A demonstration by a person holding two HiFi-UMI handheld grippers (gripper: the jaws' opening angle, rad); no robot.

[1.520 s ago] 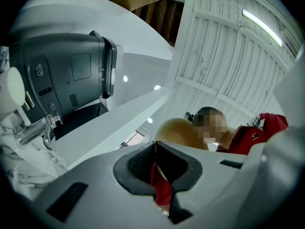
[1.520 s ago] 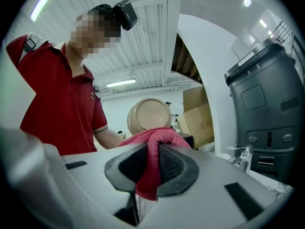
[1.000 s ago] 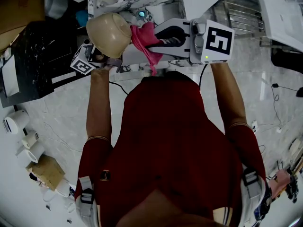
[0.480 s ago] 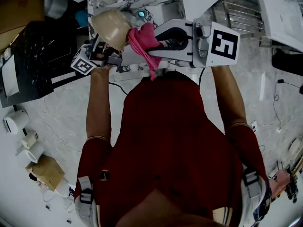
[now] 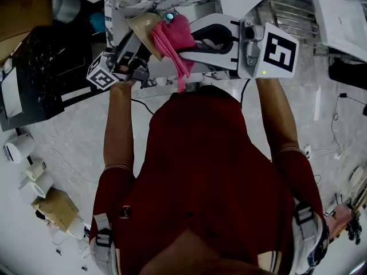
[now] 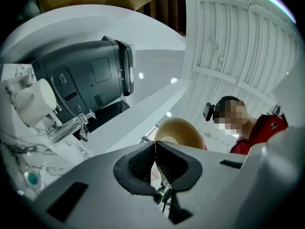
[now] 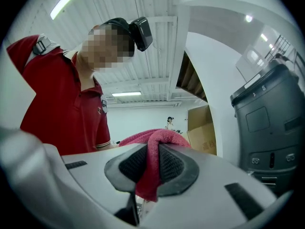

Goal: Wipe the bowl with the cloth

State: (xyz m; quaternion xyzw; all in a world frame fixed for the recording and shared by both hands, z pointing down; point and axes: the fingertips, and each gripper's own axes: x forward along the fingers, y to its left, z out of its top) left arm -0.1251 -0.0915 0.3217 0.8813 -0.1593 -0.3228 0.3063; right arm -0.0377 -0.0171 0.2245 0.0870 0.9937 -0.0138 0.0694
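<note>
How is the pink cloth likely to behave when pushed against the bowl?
Probably floppy: the cloth bunches over the right gripper and a tail hangs loose. Likely light, since a narrow pinch carries it. It should mould to the bowl rather than shove it.

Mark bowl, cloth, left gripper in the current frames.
bowl (image 6: 181,131), left gripper view, on its tan wall above the jaws.
pink cloth (image 7: 159,138), right gripper view, on the bunched fold above the jaws.
left gripper (image 6: 155,146), left gripper view, midway between its fingertips, at the bowl rim.
</note>
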